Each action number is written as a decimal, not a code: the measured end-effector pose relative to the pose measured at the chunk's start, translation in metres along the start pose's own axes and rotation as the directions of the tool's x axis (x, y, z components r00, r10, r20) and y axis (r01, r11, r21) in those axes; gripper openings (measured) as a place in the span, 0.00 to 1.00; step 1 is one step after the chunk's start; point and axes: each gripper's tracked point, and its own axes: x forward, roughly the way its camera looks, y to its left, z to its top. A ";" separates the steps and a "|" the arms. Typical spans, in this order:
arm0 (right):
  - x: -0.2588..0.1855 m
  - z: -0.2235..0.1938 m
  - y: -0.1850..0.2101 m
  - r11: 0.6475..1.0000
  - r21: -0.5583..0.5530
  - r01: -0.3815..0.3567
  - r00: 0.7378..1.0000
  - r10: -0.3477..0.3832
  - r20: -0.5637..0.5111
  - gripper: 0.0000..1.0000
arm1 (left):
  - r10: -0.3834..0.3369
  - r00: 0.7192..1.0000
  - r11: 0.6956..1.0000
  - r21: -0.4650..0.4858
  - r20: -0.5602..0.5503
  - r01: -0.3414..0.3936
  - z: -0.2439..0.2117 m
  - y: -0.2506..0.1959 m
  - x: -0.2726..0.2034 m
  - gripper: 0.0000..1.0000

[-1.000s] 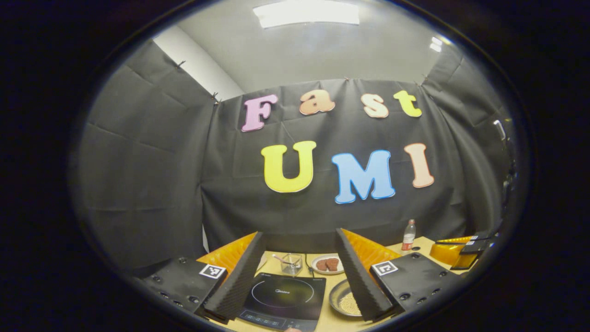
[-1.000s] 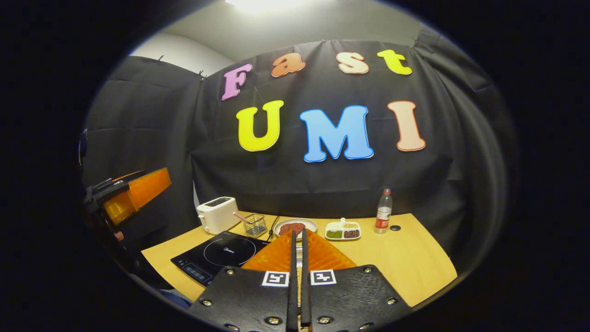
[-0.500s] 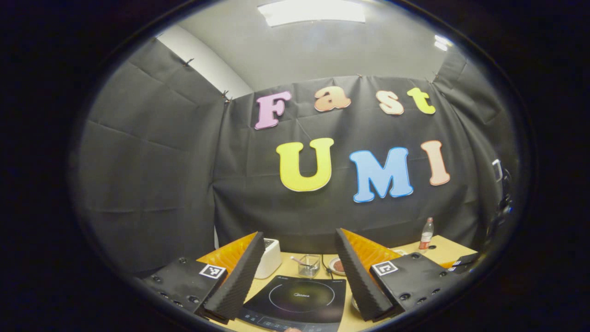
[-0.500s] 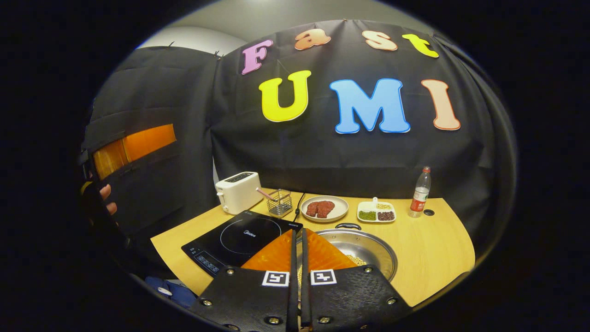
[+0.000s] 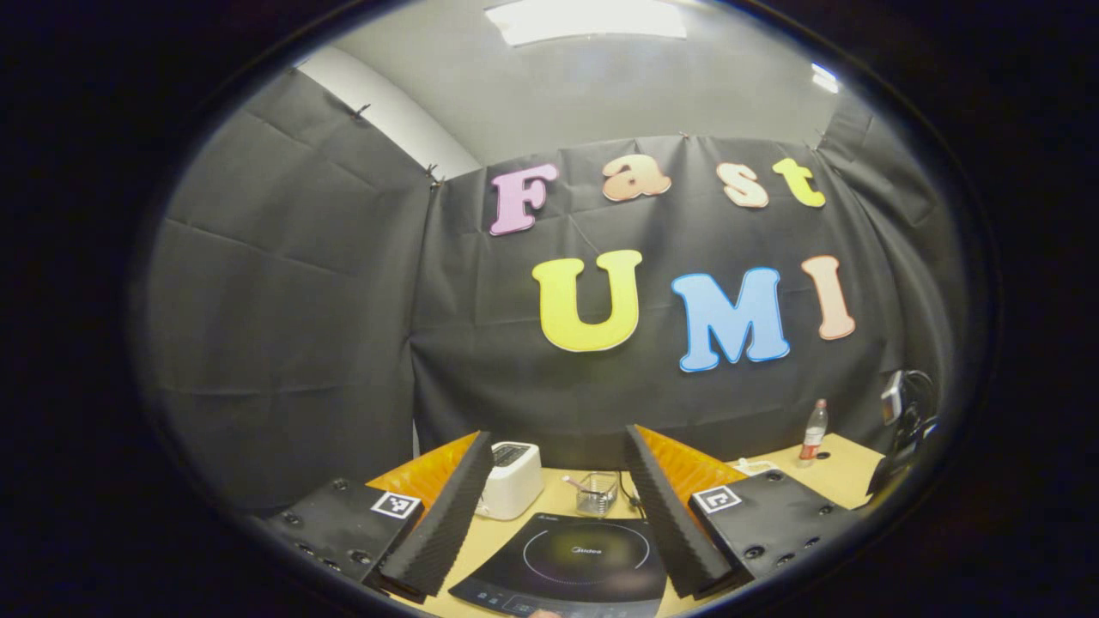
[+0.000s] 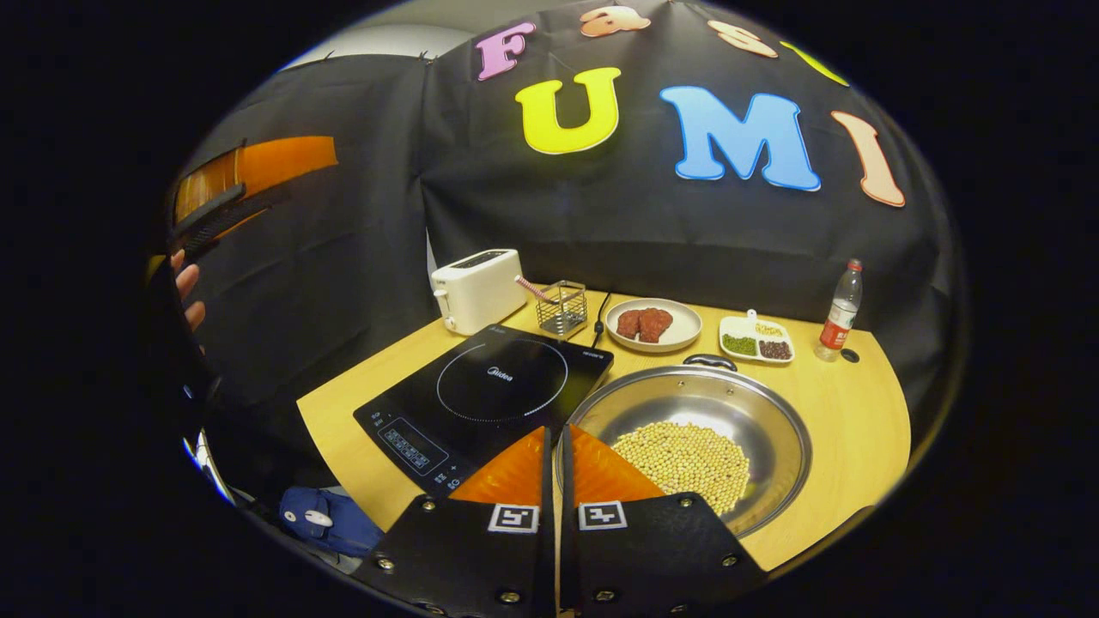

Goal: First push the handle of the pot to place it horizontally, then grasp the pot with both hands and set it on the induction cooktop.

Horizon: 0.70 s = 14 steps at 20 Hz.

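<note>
Pot (image 6: 687, 438): wide steel pan, part-filled with pale beans, on the table (image 6: 859, 429) toward its right edge, just beside the right side of the induction cooktop (image 6: 489, 386); one loop handle (image 6: 709, 360) shows at its far rim, facing the table's back edge. Right gripper (image 6: 555, 463): fingers pressed together, nothing between them, poised above the pot's near rim. Left gripper (image 5: 558, 515): fingers spread wide, empty, held above the cooktop's near edge. Along the back edge: toaster (image 6: 477, 288), wire basket (image 6: 562, 307), plate of meat (image 6: 652, 324), divided dish (image 6: 755, 339), bottle (image 6: 841, 309). Step in hand, by judgement: turning the pot by its handle. Advice: keep the right fingers closed as a pusher, meet the far handle from its side, low against the loop, and sweep slowly so the pot rotates in place without sliding or spilling beans.
</note>
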 end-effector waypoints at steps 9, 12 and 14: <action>0.020 -0.061 0.006 0.995 0.092 -0.045 0.971 0.065 -0.231 0.03 | 0.030 0.999 0.999 -0.012 -0.024 -0.030 -0.015 0.013 0.010 0.97; 0.020 -0.078 0.006 0.992 0.116 -0.051 0.955 0.082 -0.284 0.03 | 0.026 0.999 1.000 -0.016 -0.038 -0.027 -0.023 0.011 0.015 0.99; 0.023 -0.086 0.006 0.987 0.150 -0.053 0.945 0.099 -0.312 0.03 | 0.023 0.999 0.999 -0.022 -0.048 -0.024 -0.027 0.008 0.019 1.00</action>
